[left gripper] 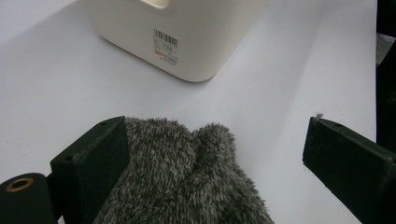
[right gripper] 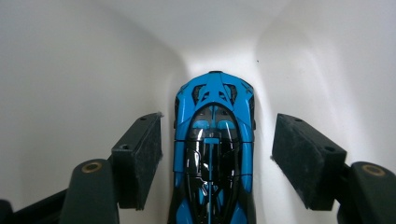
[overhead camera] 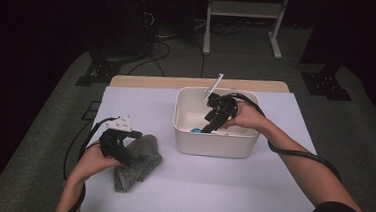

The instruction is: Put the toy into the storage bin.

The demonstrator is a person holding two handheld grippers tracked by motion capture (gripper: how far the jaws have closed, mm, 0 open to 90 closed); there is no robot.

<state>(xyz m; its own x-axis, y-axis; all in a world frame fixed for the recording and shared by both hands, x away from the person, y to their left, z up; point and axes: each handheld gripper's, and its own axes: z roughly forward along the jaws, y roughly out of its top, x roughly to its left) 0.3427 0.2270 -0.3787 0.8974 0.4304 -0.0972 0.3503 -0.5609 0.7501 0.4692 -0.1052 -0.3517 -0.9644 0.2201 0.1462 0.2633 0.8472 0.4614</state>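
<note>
Item 1, right gripper: held in the person's right hand, reached down into the white bin from its far right side. In the right gripper view its two black jaws stood apart on either side of the toy car, a gap showing between each pad and the car's flanks; not gripping.

Item 2, toy car: blue body with black cockpit and roof, lying on the floor of the bin, nose pointed into a rounded inner corner. From the high view a small patch of its blue showed near the bin's front left.

Item 3, bin: white, rounded corners, on the pale tabletop right of centre; a barcode label on one outer wall.

Item 4, left gripper: held in the left hand at the table's left, low over the cloth. In the left gripper view jaws were spread wide, one pad against the cloth's edge, the other well clear.

Item 5, cloth: grey, fluffy, bunched, lying on the tabletop left of the bin and apart from it
</note>
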